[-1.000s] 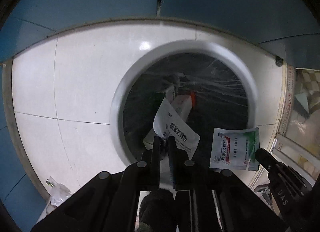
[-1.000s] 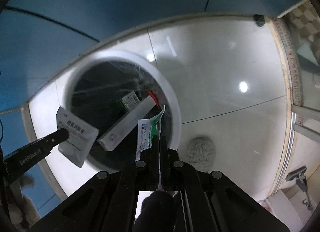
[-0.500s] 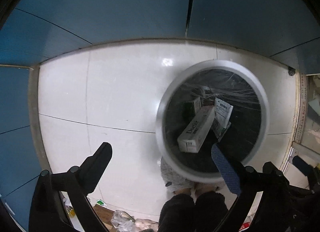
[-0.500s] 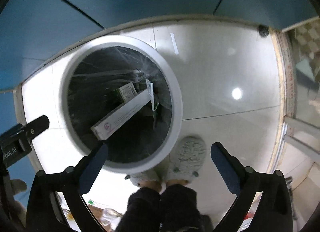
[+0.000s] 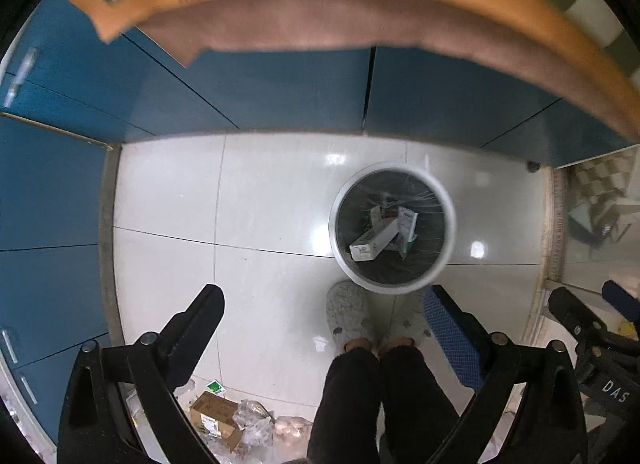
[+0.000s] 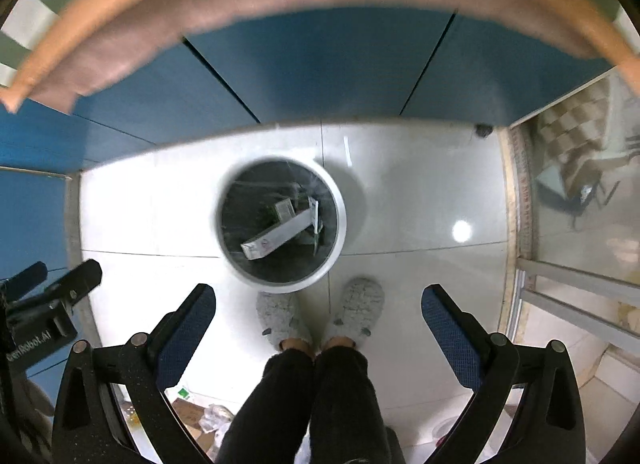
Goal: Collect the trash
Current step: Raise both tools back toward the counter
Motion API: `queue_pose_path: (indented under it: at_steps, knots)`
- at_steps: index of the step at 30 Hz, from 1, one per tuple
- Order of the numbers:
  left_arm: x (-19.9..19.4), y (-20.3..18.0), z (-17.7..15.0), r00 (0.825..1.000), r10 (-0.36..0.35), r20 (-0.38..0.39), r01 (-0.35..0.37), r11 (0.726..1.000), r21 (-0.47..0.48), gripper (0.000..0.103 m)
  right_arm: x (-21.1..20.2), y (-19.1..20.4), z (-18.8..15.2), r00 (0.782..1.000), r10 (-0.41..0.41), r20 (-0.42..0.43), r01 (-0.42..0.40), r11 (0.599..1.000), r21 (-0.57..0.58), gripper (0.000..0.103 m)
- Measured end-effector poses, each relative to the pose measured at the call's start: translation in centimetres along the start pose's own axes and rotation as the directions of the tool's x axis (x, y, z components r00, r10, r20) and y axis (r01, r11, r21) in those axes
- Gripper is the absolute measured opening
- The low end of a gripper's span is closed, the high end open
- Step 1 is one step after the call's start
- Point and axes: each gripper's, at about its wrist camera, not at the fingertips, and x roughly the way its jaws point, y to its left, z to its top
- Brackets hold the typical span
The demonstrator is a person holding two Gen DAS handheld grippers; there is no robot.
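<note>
Two fisheye views look straight down at a white tiled floor (image 5: 272, 203) from above, past the blurred wooden edge of a surface (image 5: 320, 3) and blue cabinet doors (image 5: 280, 87) beneath it.

The left wrist view shows the left gripper (image 5: 324, 308) with its fingers (image 5: 200, 316) spread wide and holding nothing. Only this view shows a loose heap of trash (image 5: 224, 420) on the floor at the lower left: a brown cardboard box, crumpled clear plastic and a small green-and-white packet. The tip of the right gripper (image 5: 580, 316) shows at the right edge.

The right wrist view shows the right gripper (image 6: 318, 308), fingers (image 6: 448, 324) likewise spread wide and empty. Only a corner of the trash heap (image 6: 192, 412) appears here, between the left finger and the person's leg. This view alone shows both grey fluffy slippers (image 6: 360, 304) clearly, set just below the bin, and a glass door (image 6: 580, 203) at the right. The left gripper (image 6: 60, 296) juts in from the left edge.

Both views show a round white trash bin (image 5: 450, 219) standing on the floor near the cabinets, lined with a dark bag under clear film. Inside lie a long white carton (image 5: 374, 240) set diagonally, a small green-and-white box (image 6: 284, 207) beside it, and a flat white sachet (image 5: 407, 219) leaning against the carton's upper end.
</note>
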Motion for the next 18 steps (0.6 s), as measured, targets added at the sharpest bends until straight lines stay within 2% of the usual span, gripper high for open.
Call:
queue_pose_path:
  at_steps: [4, 9, 16, 18]
  knots:
    - [-6.4, 0.4, -1.3, 0.999, -0.015, 0.037, 0.015, 1.000, -0.003, 0.102, -7.8, 0.7, -0.9, 0.999, -0.007, 0.045, 0.008, 1.000, -0.023, 0.103]
    - [-12.4, 0.8, -3.1, 0.998, -0.029, 0.052, 0.029, 1.000, 0.004, 0.102, -17.2, 0.9, -2.7, 0.997, 0.014, 0.081, -0.012, 0.999, -0.036, 0.103]
    - [-19.0, 2.3, -4.9, 0.993, -0.041, 0.111, 0.045, 0.999, -0.027, 0.102, -26.3, 1.5, -5.4, 0.992, 0.039, 0.119, -0.034, 0.998, -0.049, 0.103]
    - [-21.2, 2.7, -4.6, 0.987, -0.032, 0.157, 0.038, 0.999, -0.030, 0.102, -28.1, 1.7, -5.8, 0.989, 0.056, 0.136, -0.051, 0.998, -0.040, 0.103]
